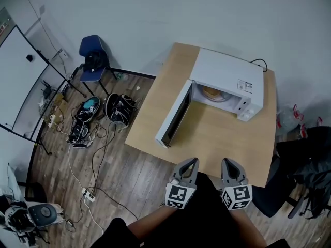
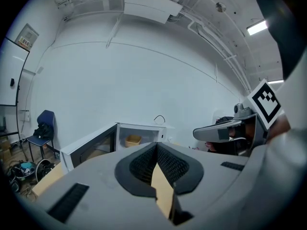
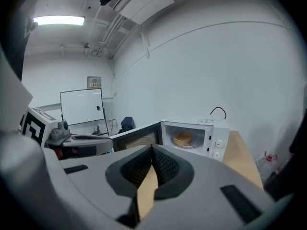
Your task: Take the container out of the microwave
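A white microwave (image 1: 227,79) stands at the far side of a wooden table (image 1: 227,138), its door (image 1: 173,115) swung wide open to the left. Inside, on the turntable, sits a tan container (image 1: 211,92), which also shows as the container (image 2: 133,140) in the left gripper view and the container (image 3: 182,138) in the right gripper view. Both grippers hover side by side over the table's near edge, well short of the microwave. My left gripper (image 1: 192,161) is shut and holds nothing, and my right gripper (image 1: 229,162) is likewise shut with nothing in it.
A blue chair (image 1: 93,58), bags (image 1: 120,109) and loose cables (image 1: 90,192) lie on the wood floor left of the table. A whiteboard (image 1: 15,81) stands at far left. A black chair (image 1: 297,177) is at the table's right. The open door juts over the table's left part.
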`<state>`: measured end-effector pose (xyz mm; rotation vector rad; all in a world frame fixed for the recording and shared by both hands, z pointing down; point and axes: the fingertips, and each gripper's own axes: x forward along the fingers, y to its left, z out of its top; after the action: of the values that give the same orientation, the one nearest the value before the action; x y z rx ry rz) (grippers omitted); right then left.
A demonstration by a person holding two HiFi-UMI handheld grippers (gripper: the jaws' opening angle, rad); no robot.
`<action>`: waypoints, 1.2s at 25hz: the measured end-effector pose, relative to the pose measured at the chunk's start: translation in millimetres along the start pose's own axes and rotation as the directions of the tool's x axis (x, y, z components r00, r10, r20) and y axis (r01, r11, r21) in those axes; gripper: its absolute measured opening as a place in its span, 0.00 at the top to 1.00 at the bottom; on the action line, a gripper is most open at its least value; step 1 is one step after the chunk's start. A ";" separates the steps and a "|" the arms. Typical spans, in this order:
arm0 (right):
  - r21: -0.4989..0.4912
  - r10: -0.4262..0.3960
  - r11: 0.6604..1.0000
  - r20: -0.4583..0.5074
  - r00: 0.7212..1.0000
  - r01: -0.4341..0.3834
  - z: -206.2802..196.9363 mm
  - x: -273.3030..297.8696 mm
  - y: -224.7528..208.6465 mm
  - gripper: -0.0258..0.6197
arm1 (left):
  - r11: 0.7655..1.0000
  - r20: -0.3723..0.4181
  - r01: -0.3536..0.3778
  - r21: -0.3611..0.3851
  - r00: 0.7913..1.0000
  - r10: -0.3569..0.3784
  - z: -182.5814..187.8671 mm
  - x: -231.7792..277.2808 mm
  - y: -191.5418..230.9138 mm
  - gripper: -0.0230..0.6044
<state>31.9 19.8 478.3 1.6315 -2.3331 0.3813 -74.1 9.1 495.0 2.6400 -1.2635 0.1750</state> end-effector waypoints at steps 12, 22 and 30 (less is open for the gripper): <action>0.021 0.042 0.999 0.002 0.999 -0.042 32.3 76.3 -49.3 0.87 | 0.998 -0.034 0.004 0.057 0.999 -0.002 12.6 98.1 33.5 0.94; 0.051 0.032 0.998 -0.011 0.999 -0.032 40.1 119.1 -96.7 0.87 | 0.996 -0.063 -0.019 0.089 0.998 0.025 14.0 172.9 69.4 0.94; 0.077 0.052 0.996 -0.044 0.998 -0.048 33.3 144.5 -112.9 0.87 | 0.989 -0.102 -0.034 0.147 0.994 0.049 5.2 226.0 95.0 0.94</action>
<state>88.1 -155.5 506.8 1.5827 -2.3560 0.5190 -6.7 -220.8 547.3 2.6846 -1.3183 0.4226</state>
